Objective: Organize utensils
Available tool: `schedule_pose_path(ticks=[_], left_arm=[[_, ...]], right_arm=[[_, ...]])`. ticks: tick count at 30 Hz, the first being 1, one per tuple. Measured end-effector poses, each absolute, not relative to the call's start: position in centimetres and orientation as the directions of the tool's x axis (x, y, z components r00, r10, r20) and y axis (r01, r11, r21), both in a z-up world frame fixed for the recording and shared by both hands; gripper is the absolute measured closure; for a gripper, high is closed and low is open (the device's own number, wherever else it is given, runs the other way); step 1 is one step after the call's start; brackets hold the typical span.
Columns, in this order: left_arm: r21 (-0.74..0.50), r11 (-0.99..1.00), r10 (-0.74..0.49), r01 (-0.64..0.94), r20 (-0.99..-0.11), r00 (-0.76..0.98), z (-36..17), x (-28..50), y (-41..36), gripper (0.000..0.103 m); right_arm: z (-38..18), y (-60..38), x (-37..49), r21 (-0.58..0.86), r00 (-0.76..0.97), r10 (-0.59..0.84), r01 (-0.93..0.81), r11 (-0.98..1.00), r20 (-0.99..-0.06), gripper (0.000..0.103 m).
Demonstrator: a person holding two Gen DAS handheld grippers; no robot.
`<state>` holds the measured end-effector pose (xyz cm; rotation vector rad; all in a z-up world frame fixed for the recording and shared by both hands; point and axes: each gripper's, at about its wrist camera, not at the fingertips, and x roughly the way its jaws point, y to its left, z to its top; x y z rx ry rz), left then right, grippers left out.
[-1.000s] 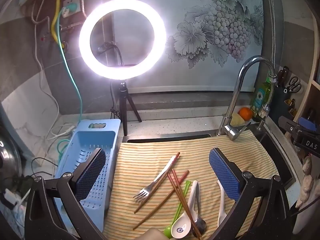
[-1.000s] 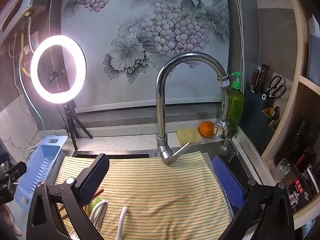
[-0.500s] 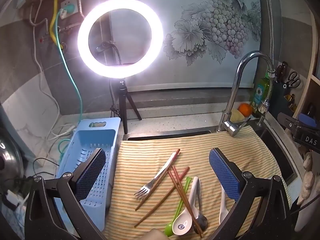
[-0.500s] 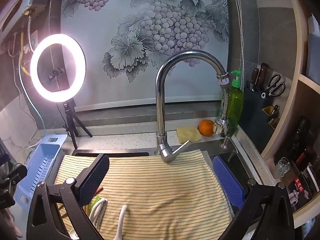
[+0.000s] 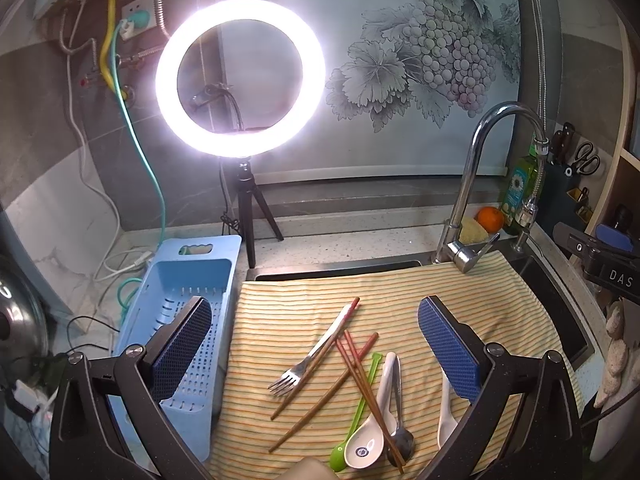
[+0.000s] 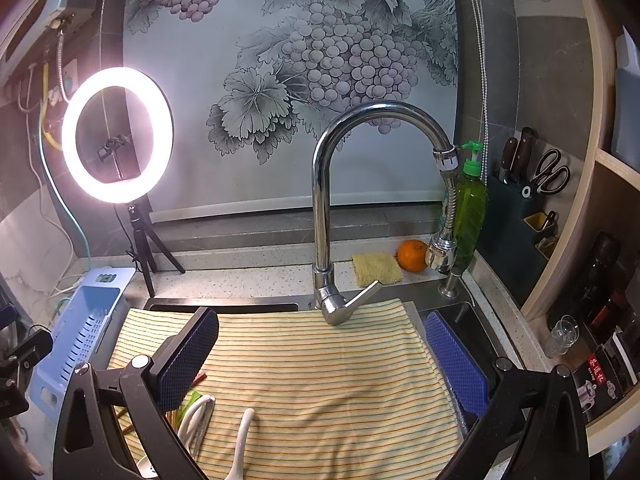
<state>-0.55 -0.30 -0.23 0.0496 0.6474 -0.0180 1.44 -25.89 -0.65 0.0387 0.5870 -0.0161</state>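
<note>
With both my left gripper [image 5: 314, 356] and right gripper [image 6: 322, 364] spread empty above the striped cloth [image 5: 400, 300], I risk snagging crossed brown wooden chopsticks [image 5: 362, 376] lying over the white ceramic spoon [image 5: 370, 436] and scattering the pile.

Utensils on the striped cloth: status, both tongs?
Left tongs open, empty, above the utensils. Right tongs open, empty, over bare striped cloth. Nothing in blue basket yet. Chopsticks cross the spoons.
</note>
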Motion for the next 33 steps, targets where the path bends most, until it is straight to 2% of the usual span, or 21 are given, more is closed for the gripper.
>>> schedule_pose_path(ticks=[33], left_arm=[[0.050,0.998,-0.001,0.040,-0.610,0.792,-0.6,0.1,-0.5,0.000]], right_arm=[[-1.3,-25.2,2.9,0.035,0.819,0.007,0.016,0.999,-0.574,0.001]])
